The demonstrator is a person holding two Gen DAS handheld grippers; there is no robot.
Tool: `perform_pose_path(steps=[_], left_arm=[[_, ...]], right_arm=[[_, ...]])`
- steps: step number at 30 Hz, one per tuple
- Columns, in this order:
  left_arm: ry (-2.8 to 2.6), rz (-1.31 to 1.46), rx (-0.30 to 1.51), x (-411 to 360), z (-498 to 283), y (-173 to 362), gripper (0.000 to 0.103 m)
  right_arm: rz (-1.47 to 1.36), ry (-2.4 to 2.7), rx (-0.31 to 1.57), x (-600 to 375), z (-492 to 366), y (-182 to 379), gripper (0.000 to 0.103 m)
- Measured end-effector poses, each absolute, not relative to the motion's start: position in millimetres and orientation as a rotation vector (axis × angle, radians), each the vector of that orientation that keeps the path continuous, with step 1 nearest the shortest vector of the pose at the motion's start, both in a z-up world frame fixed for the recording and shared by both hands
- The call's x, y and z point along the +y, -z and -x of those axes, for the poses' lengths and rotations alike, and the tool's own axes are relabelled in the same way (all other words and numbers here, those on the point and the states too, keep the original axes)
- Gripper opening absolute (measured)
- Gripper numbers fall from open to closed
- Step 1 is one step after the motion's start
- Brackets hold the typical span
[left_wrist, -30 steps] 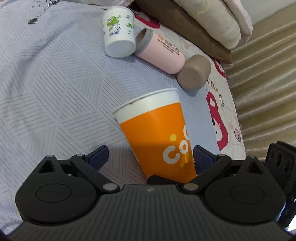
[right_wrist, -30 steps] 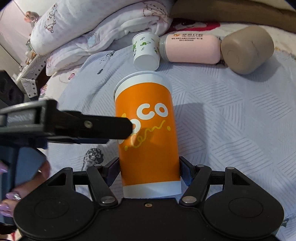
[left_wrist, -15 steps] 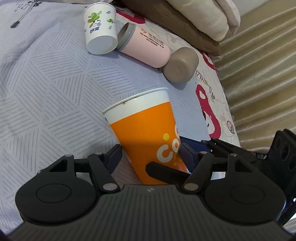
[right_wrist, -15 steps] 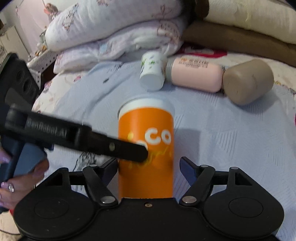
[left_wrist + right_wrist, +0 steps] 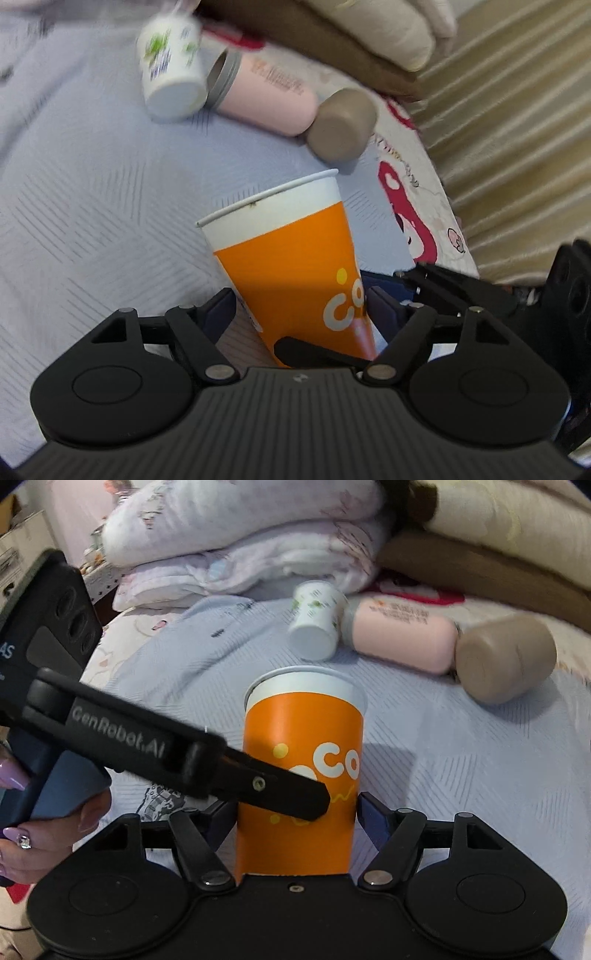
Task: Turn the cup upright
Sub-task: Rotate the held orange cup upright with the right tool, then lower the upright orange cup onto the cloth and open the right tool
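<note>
An orange paper cup with a white rim [image 5: 291, 266] is held off the grey bedspread, its open rim pointing away from both cameras and upward. My left gripper [image 5: 299, 314] is shut on the orange cup low on its body. My right gripper [image 5: 295, 816] is shut on the same cup [image 5: 303, 760] near its base. In the right wrist view the left gripper's finger [image 5: 280, 790] crosses in front of the cup. In the left wrist view the right gripper's fingertips [image 5: 314, 350] reach in at the cup's base.
A small white cup with green print [image 5: 171, 74] lies on its side at the back, next to a pink tumbler [image 5: 266, 96] and a brown cup [image 5: 341, 127]. Folded quilts and pillows [image 5: 240, 542] are behind. A beige curtain [image 5: 517, 129] hangs right of the bed edge.
Both grippers have tilted the orange cup more upright and lifted it. The left gripper's jaws have closed in on it. The right gripper's finger has slid further across the cup.
</note>
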State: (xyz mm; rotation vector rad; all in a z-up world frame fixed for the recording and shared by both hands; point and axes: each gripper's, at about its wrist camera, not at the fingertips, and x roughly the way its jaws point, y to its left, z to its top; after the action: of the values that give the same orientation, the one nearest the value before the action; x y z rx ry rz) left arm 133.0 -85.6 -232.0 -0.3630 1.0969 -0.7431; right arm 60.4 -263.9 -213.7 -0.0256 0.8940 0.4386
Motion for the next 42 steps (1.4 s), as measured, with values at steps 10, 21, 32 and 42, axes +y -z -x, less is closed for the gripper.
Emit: perform_pose_path(steps=[10,21,32,42], left_arm=[[0.748,0.211,0.924,-61.6,-108.7,201.9,0.070],[0.700,0.109,0.770,-44.7,-102.7,176.5,0.067],[0.647,0.120,0.680,-39.0,-135.8,161.5,0.068],[0.680,0.073,0.681,-70.7,-139.2,175.0,0.068]], right_arm=[[0.174,-0.496,0.724,-237.4,-40.1,202.9,0.076],[0.253,-0.442,0.591,-205.6,-43.3,204.7,0.076],[0.226,-0.382,0.471,-188.5,-82.1,191.9,0.076],[0.243,-0.327,0.377,-210.2,-73.8,211.6,0.076]])
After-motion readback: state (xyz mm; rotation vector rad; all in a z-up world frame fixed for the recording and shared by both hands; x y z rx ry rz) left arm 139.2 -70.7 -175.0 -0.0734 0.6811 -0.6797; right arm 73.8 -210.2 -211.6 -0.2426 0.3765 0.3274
